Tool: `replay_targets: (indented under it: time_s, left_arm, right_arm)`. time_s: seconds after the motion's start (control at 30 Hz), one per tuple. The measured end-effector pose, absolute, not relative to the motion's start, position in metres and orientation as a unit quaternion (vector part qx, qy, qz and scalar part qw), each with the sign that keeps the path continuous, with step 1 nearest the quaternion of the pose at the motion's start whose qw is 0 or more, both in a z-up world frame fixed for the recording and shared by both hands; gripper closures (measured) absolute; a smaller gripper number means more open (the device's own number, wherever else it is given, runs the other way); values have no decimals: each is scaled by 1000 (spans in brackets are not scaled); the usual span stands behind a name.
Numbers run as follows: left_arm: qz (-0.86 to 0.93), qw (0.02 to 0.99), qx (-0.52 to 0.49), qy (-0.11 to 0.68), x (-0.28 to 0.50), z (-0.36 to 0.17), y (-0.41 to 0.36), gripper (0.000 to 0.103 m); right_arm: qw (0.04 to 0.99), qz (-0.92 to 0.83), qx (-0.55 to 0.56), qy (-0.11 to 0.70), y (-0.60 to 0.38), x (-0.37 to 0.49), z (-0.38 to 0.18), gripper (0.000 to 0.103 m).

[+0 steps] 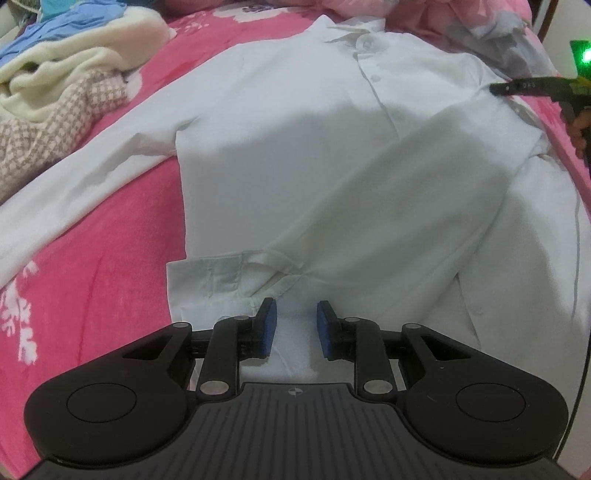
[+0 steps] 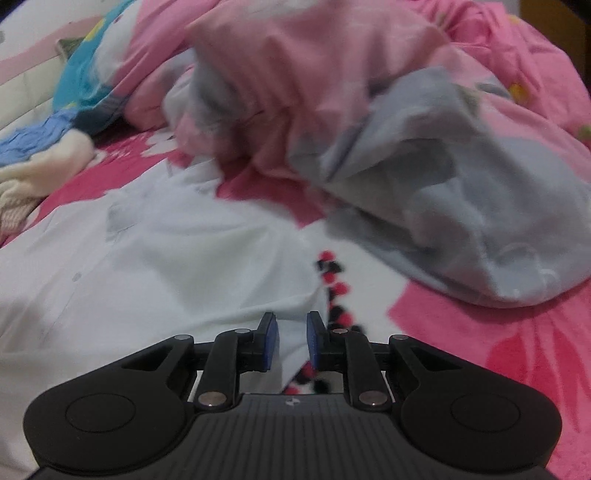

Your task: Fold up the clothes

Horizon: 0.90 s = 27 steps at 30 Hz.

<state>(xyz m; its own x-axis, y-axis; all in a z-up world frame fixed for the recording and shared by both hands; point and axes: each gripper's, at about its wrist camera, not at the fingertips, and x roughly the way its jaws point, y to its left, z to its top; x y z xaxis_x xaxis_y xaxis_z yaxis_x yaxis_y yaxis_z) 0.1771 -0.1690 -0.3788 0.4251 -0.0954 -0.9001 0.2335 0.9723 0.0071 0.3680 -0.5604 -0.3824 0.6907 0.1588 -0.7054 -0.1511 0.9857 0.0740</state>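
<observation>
A white long-sleeved button shirt (image 1: pixel 314 166) lies front up on the pink flowered bed cover (image 1: pixel 92 295), collar at the far end. One sleeve stretches out to the left. The other is folded across the body, and its cuff (image 1: pixel 221 284) rests near the bottom edge. My left gripper (image 1: pixel 296 328) hovers over the shirt's lower part just right of that cuff, jaws apart, nothing pinched. In the blurred right wrist view, my right gripper (image 2: pixel 291 339) sits over the shirt's (image 2: pixel 166 258) edge with a narrow gap and grips no cloth. Its fingers (image 1: pixel 517 86) show at the shirt's far right shoulder.
A heap of cream and checked clothes (image 1: pixel 66 96) with a blue garment (image 1: pixel 55 33) lies at the far left. A bunched pink and grey quilt (image 2: pixel 406 147) rises beyond the shirt's right shoulder. A hand (image 1: pixel 578 125) holds the right gripper at the edge.
</observation>
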Motion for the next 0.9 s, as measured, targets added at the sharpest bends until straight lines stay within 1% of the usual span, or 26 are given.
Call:
replay_targets:
  time_s: [0.13, 0.27, 0.4, 0.47, 0.57, 0.7, 0.9]
  left_arm:
    - [-98, 842, 66, 526, 179, -380, -169, 79]
    - [-94, 843, 65, 525, 179, -380, -170, 78]
    - [-77, 844, 52, 528, 177, -377, -172, 76]
    - [-71, 847, 39, 526, 175, -376, -170, 72]
    - [-60, 855, 9, 516, 169, -376, -164, 72]
    - [-37, 862, -48, 504, 162, -370, -152, 72]
    - [4, 864, -138, 484, 150, -349, -110, 72]
  right_arm:
    - [922, 71, 23, 380, -575, 362, -371, 83]
    - [920, 118, 28, 372, -574, 342, -344, 83]
    - [906, 187, 18, 378, -555, 324, -330, 83]
    - [901, 195, 17, 387, -545, 318, -329, 83]
    - [897, 202, 29, 393, -530, 309, -320, 83]
    - [890, 224, 30, 397, -494, 292, -302, 83]
    - [853, 323, 17, 409, -392, 268, -296, 83]
